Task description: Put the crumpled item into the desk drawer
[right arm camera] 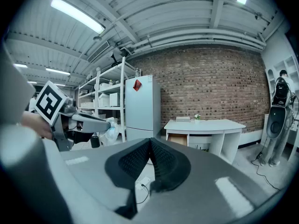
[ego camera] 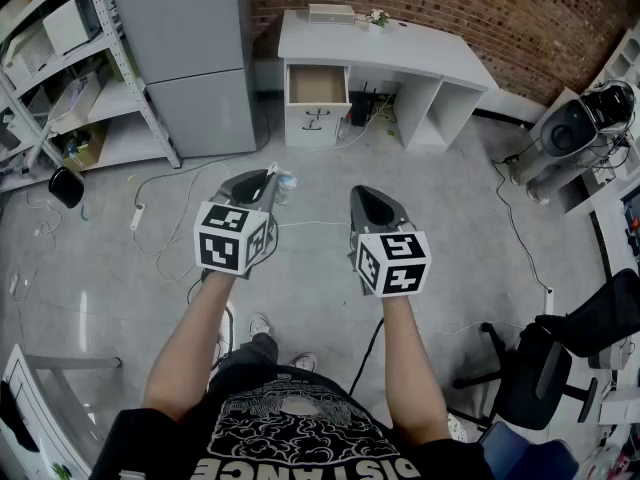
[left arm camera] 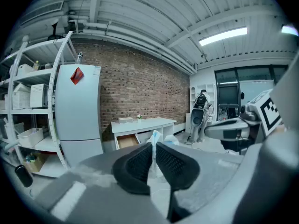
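Pinching the crumpled item (left arm camera: 157, 138), the left gripper (left arm camera: 153, 147) has its jaws clamped on the pale, bluish wad, which sticks up past the tips; the right gripper (right arm camera: 150, 146) beside it is empty, its jaws pressed pad against pad; both hang over the grey floor (ego camera: 320, 268), well apart from the white desk (ego camera: 400, 43) against the brick wall (ego camera: 480, 8); the desk drawer (ego camera: 317, 85) stands pulled open; a pale fridge (ego camera: 190, 58) stands left of the desk.

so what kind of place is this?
Probably a robotics lab or workshop: metal storage shelving, a humanoid robot, and cables across the bare floor.
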{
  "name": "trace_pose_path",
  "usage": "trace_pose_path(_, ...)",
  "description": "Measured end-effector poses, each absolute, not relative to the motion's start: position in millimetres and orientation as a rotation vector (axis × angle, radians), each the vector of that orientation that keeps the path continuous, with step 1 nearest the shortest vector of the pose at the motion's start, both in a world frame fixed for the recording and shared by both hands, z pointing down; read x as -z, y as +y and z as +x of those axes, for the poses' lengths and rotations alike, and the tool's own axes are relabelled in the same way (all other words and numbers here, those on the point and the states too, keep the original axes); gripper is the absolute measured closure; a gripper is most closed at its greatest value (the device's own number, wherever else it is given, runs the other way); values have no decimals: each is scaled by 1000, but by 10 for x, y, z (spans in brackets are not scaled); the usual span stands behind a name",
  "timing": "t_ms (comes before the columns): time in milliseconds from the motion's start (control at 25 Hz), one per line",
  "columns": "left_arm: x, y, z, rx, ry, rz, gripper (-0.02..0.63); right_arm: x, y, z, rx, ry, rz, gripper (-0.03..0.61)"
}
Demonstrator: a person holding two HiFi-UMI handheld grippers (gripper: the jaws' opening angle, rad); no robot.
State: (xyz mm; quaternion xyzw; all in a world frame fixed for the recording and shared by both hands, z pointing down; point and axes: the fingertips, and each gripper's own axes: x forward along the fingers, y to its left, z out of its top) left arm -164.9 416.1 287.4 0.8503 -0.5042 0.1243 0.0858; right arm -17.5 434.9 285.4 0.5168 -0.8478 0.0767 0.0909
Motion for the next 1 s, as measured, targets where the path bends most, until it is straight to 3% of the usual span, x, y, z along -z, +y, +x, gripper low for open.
trace_pose_path(1000,-3010,3151,-1799,-387,-1418,2573,586,-2999,3487,-353,-184,-2450,1563,572)
